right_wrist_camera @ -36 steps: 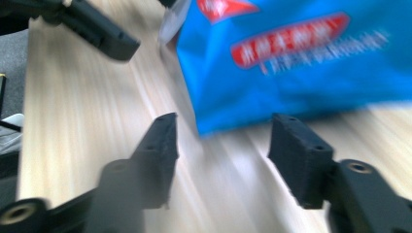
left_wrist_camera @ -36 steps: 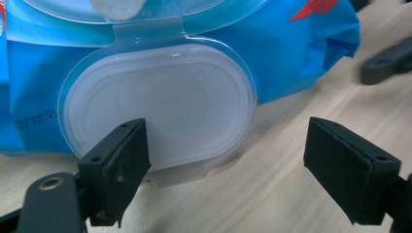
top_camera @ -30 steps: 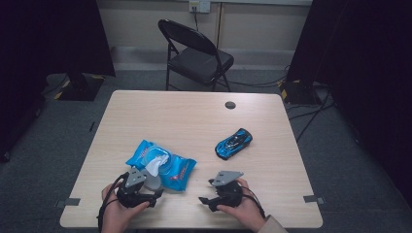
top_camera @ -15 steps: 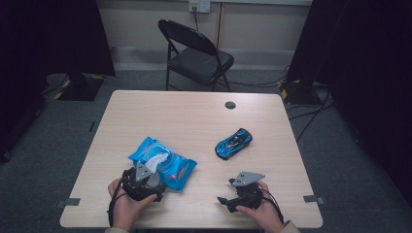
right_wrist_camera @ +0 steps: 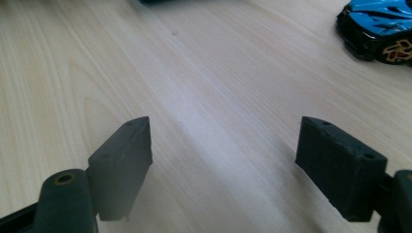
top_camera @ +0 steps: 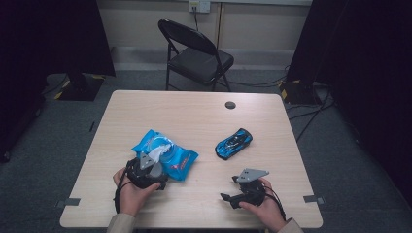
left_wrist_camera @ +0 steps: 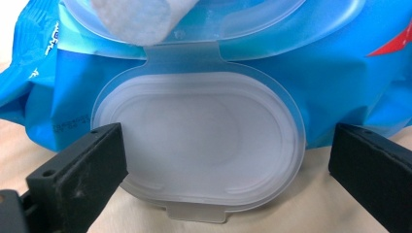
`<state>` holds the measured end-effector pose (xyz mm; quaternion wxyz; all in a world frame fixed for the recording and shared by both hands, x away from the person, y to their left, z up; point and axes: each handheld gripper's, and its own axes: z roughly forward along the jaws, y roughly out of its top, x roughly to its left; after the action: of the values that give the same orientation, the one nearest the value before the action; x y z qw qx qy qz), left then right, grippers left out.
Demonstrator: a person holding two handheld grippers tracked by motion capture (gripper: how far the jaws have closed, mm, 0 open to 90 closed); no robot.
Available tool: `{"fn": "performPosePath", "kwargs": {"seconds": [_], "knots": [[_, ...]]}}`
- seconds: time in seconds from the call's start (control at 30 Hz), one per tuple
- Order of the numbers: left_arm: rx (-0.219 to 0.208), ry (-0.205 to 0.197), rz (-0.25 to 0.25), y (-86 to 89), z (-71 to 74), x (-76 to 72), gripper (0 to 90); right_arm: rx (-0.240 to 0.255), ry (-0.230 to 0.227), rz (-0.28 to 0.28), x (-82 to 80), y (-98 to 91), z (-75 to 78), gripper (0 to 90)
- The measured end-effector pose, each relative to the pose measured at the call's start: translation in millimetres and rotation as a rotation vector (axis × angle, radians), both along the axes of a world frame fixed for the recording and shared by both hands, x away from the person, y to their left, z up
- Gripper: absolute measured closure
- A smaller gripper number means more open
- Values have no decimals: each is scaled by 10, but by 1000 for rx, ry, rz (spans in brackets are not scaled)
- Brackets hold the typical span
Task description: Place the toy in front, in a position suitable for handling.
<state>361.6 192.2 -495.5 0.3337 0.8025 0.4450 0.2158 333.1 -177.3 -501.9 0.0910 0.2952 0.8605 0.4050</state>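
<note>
Left hand (top_camera: 130, 190): at the near left of the table (top_camera: 194, 121), wrapped around the left gripper (top_camera: 154, 165), with a cable looping by the wrist.
Left gripper: points away from the person at the near edge of the wipes pack; its jaws stand wide, one on each side of the lid, and press on nothing. In the left gripper view its midpoint (left_wrist_camera: 226, 160) falls on the lid.
Wipes pack (top_camera: 177, 159): blue, lying flat left of the table's middle, just beyond the left gripper.
Lid (left_wrist_camera: 199, 145): a clear oval flap, folded open toward the person and lying flat between the two jaws; whether the left jaw touches its rim I cannot tell, and the right jaw stands apart from it.
Wipe (left_wrist_camera: 138, 17): a white sheet sticking up from the pack's opening, just beyond the lid's hinge.
Toy car (top_camera: 233, 142): blue and black, on the table right of the pack and well apart from it, beyond the right gripper.
Right gripper (top_camera: 226, 197): at the near right, lying low and pointing left across the table; its jaws have just been opening and now stand wide over bare wood, with nothing between them.
Right hand (top_camera: 262, 206): at the near right edge, holding that gripper from behind.
Chair (top_camera: 197, 53): a dark folding chair beyond the far edge of the table.
</note>
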Motion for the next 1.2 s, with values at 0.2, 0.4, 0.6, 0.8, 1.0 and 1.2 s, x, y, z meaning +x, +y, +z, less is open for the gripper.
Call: {"fn": "performPosePath", "kwargs": {"seconds": [0.2, 0.4, 0.6, 0.8, 1.0, 1.2], "knots": [[-10, -2, 1, -14, -5, 289, 0, -14, 2, -10, 45, -65, -43, 198], [-12, -4, -5, -21, -12, 563, 0, -28, -21, -18, 71, -101, -55, 197], [-34, -2, -13, 31, 0, 562, 41, -57, -43, -15, 66, -89, -57, 190], [-40, -3, -36, 85, 59, 285, 167, -61, -45, -10, 68, -86, -59, 170], [-67, 5, -106, 13, 136, 17, 160, -66, -43, -2, 68, -77, -62, 148], [-94, 31, -191, -183, 133, -149, 160, -69, -42, -2, 69, -78, -62, 145]]}}
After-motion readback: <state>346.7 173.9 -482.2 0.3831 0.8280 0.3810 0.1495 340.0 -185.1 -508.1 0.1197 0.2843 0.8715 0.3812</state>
